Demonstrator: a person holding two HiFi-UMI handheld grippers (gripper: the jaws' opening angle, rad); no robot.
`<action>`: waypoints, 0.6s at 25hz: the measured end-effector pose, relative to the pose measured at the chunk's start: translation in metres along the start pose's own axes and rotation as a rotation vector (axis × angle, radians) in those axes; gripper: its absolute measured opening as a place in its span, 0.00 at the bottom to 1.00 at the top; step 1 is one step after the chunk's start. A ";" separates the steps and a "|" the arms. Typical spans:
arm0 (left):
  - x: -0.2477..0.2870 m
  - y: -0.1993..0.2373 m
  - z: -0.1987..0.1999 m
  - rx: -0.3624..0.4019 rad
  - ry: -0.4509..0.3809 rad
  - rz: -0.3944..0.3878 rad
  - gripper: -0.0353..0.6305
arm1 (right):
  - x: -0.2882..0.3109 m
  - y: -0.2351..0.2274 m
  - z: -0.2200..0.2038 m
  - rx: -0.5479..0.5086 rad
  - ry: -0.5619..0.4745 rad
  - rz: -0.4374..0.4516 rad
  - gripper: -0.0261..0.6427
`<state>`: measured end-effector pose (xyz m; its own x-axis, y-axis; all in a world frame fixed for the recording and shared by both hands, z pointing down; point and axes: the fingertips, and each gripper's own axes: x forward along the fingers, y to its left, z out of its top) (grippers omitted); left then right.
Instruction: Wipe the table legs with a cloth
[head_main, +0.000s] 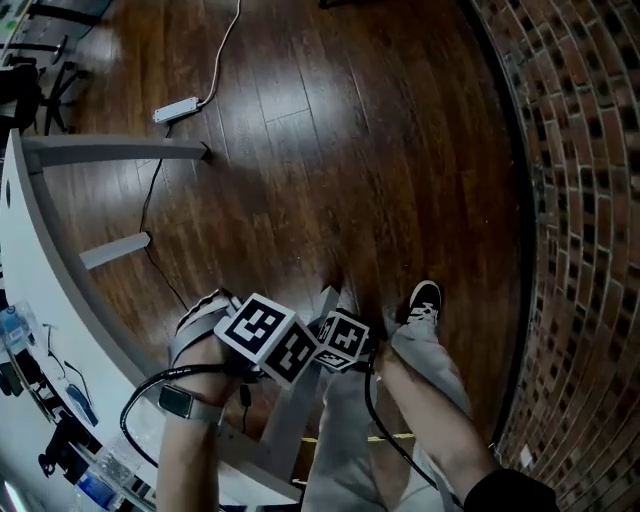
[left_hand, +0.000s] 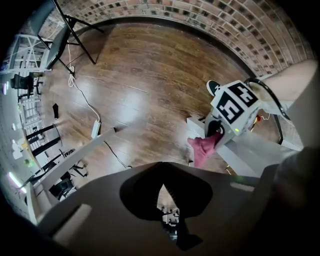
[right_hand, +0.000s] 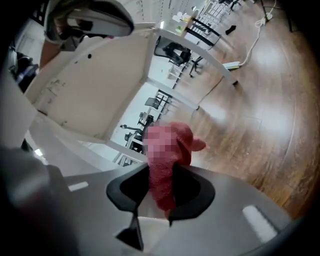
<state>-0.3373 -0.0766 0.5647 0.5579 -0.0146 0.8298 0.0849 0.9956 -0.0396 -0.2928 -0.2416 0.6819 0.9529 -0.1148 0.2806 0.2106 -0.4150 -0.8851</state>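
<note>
You lean over a dark brown plank floor (head_main: 330, 130), both forearms reaching down past the curved edge of a white table top (head_main: 40, 280). The black-and-white marker cubes of your left gripper (head_main: 268, 338) and right gripper (head_main: 343, 341) sit side by side above a pale grey metal table leg (head_main: 290, 420). A dark wristwatch (head_main: 176, 402) bands your left wrist. Your black-and-white sneaker (head_main: 424, 300) stands between the cubes and the red-brick wall (head_main: 580, 200). Farther off, a white power strip (head_main: 177, 110) lies near a long grey table foot (head_main: 110, 150).

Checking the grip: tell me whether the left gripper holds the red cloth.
No; the right gripper clamps the red cloth between its jaws.
</note>
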 end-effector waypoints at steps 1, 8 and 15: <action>0.000 0.002 0.002 -0.004 -0.006 0.004 0.06 | -0.008 0.019 0.009 -0.011 -0.001 0.033 0.19; -0.055 0.024 0.046 -0.146 -0.323 0.132 0.06 | -0.078 0.143 0.051 -0.019 -0.145 0.094 0.19; -0.259 -0.045 0.021 -0.334 -0.913 -0.146 0.06 | -0.216 0.217 0.034 0.100 -0.237 -0.365 0.20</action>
<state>-0.5032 -0.1161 0.3630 -0.3175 0.0819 0.9447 0.4097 0.9103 0.0588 -0.4458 -0.2765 0.4170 0.8336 0.2378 0.4986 0.5512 -0.2996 -0.7787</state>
